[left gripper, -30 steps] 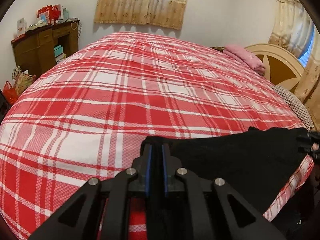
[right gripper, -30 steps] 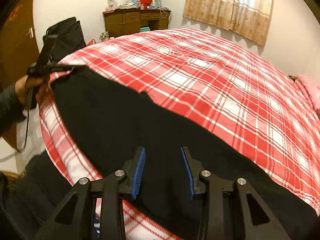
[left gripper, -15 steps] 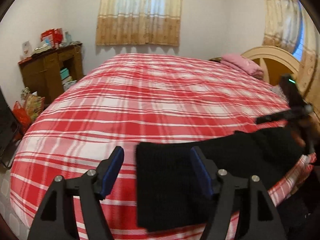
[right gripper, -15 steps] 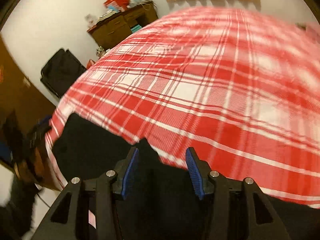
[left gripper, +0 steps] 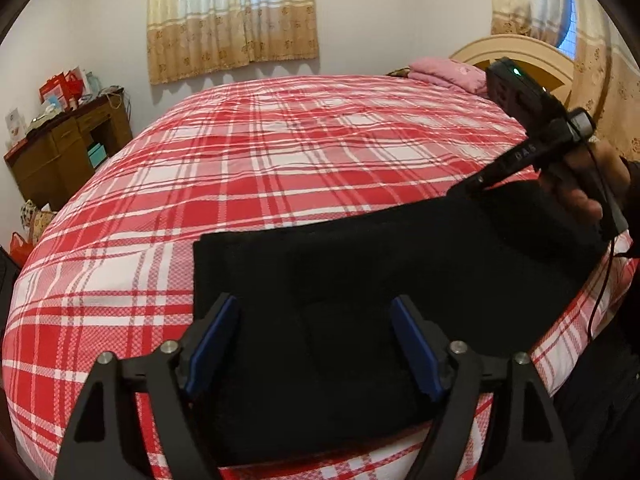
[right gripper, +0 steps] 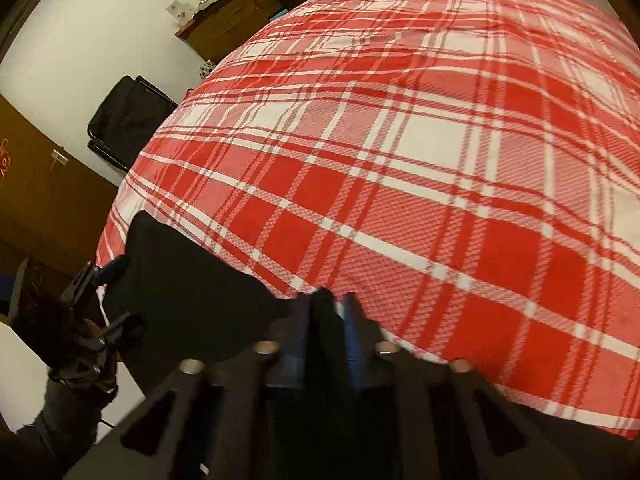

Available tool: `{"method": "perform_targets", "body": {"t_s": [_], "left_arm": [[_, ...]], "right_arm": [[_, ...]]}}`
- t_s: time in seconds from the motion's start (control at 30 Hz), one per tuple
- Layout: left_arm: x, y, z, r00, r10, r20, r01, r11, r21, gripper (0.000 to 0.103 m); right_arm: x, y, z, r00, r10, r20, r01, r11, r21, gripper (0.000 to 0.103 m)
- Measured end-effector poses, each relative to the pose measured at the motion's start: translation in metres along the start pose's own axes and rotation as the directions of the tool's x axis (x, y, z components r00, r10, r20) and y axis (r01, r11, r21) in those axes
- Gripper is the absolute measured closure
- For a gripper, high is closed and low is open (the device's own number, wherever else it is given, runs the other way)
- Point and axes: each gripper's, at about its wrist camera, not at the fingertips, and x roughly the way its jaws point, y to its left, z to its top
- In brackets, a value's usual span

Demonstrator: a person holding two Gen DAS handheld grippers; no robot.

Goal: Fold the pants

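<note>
Black pants (left gripper: 360,272) lie flat along the near edge of a bed with a red and white plaid cover (left gripper: 320,152). My left gripper (left gripper: 316,344) hovers over the pants' left end. Its jaws are opening, and the blue pads stand wide apart without pressing the cloth. In the right wrist view my right gripper (right gripper: 334,312) is shut on a pinch of the pants (right gripper: 192,288) at their far edge. The same right gripper (left gripper: 476,184) appears at the right of the left wrist view, held by a hand (left gripper: 580,188).
A wooden desk (left gripper: 68,148) with boxes stands left of the bed. Pink folded cloth (left gripper: 448,72) lies by the headboard (left gripper: 520,52). A black bag (right gripper: 128,116) leans on the wall, next to a brown door (right gripper: 44,200).
My left gripper has let go of the pants and spread wide. My right gripper has swung to the pants' far edge and closed on the cloth.
</note>
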Motion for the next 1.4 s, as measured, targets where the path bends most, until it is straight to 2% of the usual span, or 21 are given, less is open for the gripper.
{"method": "perform_targets", "body": {"t_s": [0.1,0.17,0.3,0.37,0.43,0.5,0.57,0.63,0.67,0.7,0.83,0.9,1.0,1.13,1.4], "left_arm": [[0.0,-0.002,-0.003,1.0,0.012,0.004,-0.013,1.0,0.022,0.019],[0.0,-0.003,-0.004,1.0,0.017,0.012,-0.017,0.999,0.031,0.018],[0.002,-0.005,-0.006,1.0,0.019,0.022,-0.02,0.999,0.037,0.014],[0.001,-0.006,-0.004,1.0,0.024,0.018,-0.025,0.999,0.03,0.014],[-0.003,-0.007,-0.001,1.0,0.025,0.005,-0.025,1.0,0.006,0.014],[-0.007,-0.008,0.002,1.0,0.011,0.0,-0.011,1.0,-0.018,0.014],[-0.013,-0.013,0.005,1.0,0.002,0.009,-0.002,1.0,-0.02,0.013],[-0.017,-0.024,0.009,1.0,-0.008,0.02,0.008,1.0,0.001,0.013],[-0.018,-0.033,0.012,1.0,-0.014,0.018,0.014,1.0,0.017,0.013],[-0.017,-0.04,0.015,1.0,-0.022,0.016,0.022,0.999,0.029,0.013],[-0.013,-0.072,0.028,0.997,-0.072,0.015,0.071,0.994,0.088,0.013],[-0.011,-0.092,0.036,0.995,-0.103,0.016,0.1,0.987,0.123,0.013],[-0.006,-0.121,0.046,0.988,-0.157,0.008,0.153,0.974,0.169,0.013],[0.0,-0.162,0.057,0.975,-0.221,-0.01,0.217,0.949,0.23,0.013],[0.014,-0.238,0.064,0.948,-0.308,-0.076,0.315,0.888,0.334,0.013]], "right_arm": [[-0.015,0.0,0.003,0.998,0.018,0.06,-0.019,1.0,0.018,0.098],[-0.019,0.0,0.005,0.997,-0.001,0.08,-0.002,1.0,0.028,0.099],[-0.004,-0.004,0.003,0.995,-0.084,0.061,0.083,0.996,0.007,0.099],[0.0,-0.003,0.0,0.993,-0.099,0.066,0.1,0.995,-0.011,0.098],[-0.004,0.004,-0.003,0.984,-0.154,0.09,0.159,0.986,-0.046,0.091],[-0.016,0.009,-0.007,0.964,-0.239,0.114,0.249,0.966,-0.076,0.06],[-0.029,0.009,-0.013,0.94,-0.31,0.146,0.326,0.939,-0.108,0.058],[-0.048,0.006,-0.022,0.895,-0.409,0.179,0.434,0.891,-0.135,0.058],[-0.056,0.003,-0.026,0.88,-0.435,0.189,0.462,0.876,-0.135,0.058],[-0.07,-0.002,-0.034,0.851,-0.48,0.211,0.512,0.849,-0.133,0.058],[-0.109,-0.025,-0.058,0.786,-0.573,0.235,0.605,0.79,-0.097,0.058],[-0.125,-0.041,-0.074,0.761,-0.606,0.231,0.634,0.77,-0.069,0.058],[-0.149,-0.064,-0.1,0.734,-0.643,0.217,0.662,0.749,-0.02,0.058],[-0.172,-0.089,-0.126,0.709,-0.675,0.204,0.683,0.73,0.039,0.058],[-0.205,-0.126,-0.159,0.679,-0.711,0.185,0.7,0.702,0.13,0.058]]}}
